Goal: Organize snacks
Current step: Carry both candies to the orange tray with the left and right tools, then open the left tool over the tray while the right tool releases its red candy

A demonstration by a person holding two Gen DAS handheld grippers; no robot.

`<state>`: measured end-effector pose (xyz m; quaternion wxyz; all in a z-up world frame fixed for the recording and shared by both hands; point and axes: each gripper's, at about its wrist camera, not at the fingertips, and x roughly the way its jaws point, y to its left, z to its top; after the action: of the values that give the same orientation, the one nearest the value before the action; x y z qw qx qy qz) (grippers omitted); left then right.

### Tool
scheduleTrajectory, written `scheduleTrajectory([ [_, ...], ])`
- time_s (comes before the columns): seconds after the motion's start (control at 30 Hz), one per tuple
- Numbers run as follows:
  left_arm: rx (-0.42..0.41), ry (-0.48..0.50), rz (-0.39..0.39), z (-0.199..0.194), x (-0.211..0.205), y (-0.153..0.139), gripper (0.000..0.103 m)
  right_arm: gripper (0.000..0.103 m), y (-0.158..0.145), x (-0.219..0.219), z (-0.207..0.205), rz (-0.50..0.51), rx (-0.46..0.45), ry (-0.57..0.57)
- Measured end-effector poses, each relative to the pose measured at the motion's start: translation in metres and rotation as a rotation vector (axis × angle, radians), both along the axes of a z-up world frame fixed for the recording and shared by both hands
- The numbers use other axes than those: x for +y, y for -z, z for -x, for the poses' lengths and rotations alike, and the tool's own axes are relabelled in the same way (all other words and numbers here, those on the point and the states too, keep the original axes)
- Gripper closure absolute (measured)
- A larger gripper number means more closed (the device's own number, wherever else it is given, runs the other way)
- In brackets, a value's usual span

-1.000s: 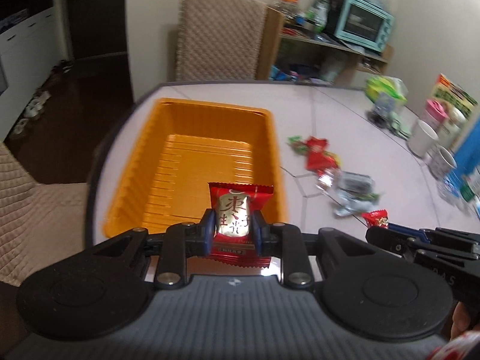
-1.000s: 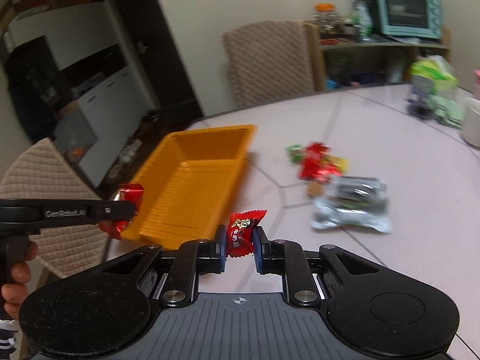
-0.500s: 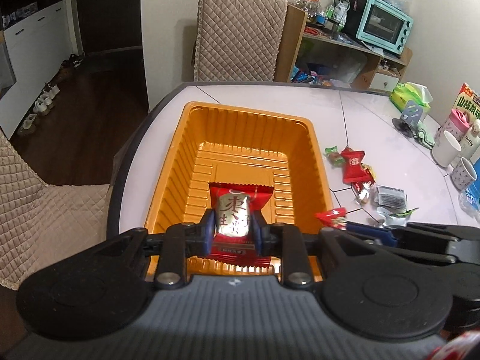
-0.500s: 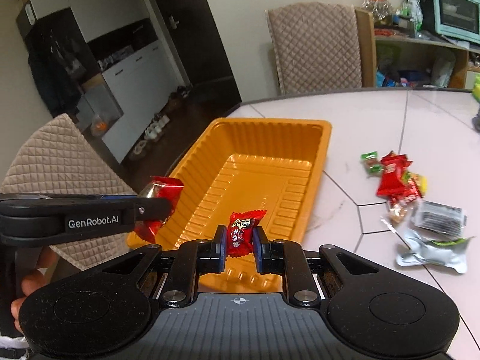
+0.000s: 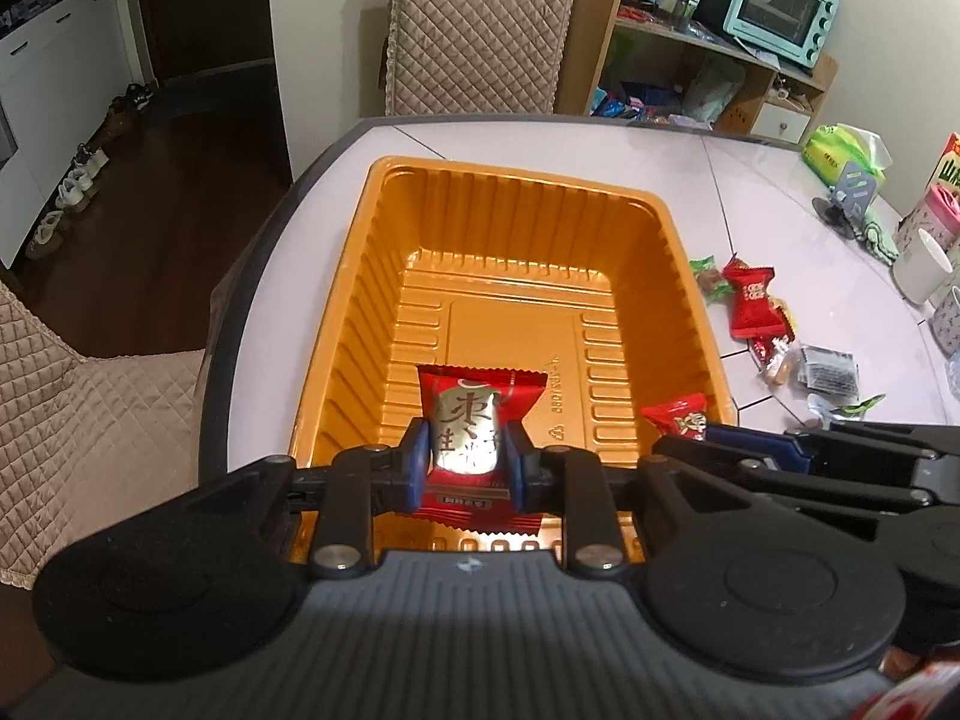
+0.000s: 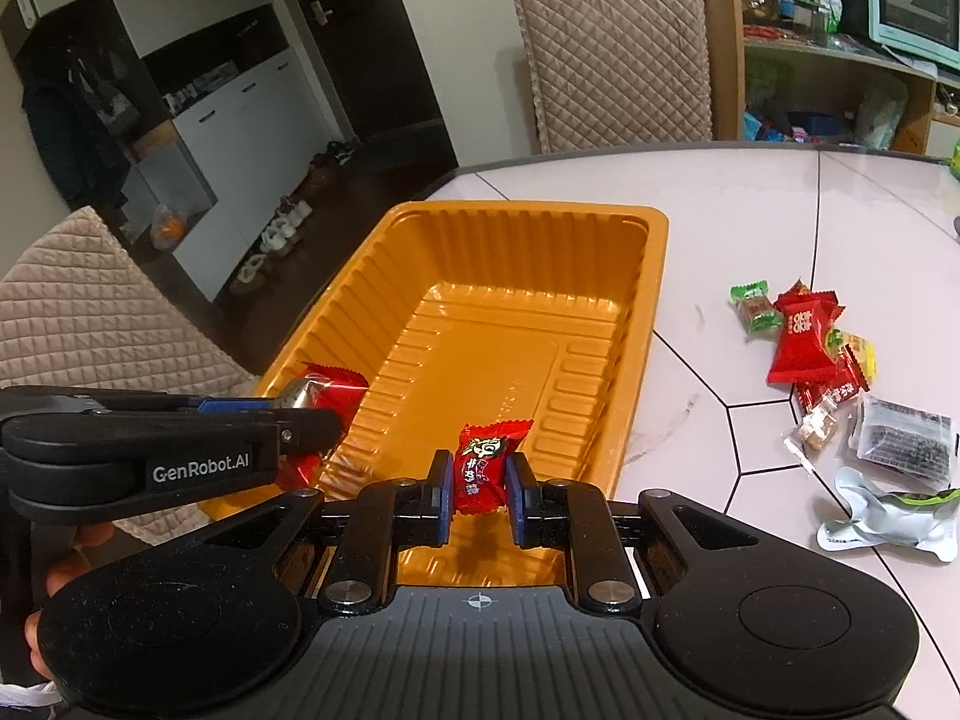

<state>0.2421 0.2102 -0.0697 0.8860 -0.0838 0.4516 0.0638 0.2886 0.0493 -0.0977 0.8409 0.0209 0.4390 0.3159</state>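
An orange plastic tray (image 5: 516,198) (image 6: 654,276) lies on the white table with nothing resting on its ribbed floor. My left gripper (image 5: 467,465) is shut on a red and gold snack packet (image 5: 474,420), held over the tray's near end. In the right wrist view that packet (image 6: 333,390) shows at the tray's left wall. My right gripper (image 6: 479,495) is shut on a small red candy (image 6: 483,462), also above the tray's near end. The same candy (image 5: 678,417) shows at the tray's right rim in the left wrist view.
Several loose snacks (image 6: 804,342) (image 5: 756,306) lie on the table right of the tray, with a dark packet (image 6: 906,441) and a torn silver wrapper (image 6: 882,519). Mugs (image 5: 921,267) stand at the far right. Quilted chairs (image 6: 612,54) (image 5: 90,414) surround the table.
Both grippers have moved forward and down from beside the tray to over its near end, each still holding its snack. The tray now fills more of both views.
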Motion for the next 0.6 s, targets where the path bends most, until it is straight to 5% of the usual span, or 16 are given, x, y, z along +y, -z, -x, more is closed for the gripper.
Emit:
scheduleTrajectory([
  [0.6, 0.013, 0.008, 0.005, -0.006, 0.015, 0.009, 0.072, 0.084, -0.001, 0.007, -0.003, 0.016, 0.002, 0.019],
])
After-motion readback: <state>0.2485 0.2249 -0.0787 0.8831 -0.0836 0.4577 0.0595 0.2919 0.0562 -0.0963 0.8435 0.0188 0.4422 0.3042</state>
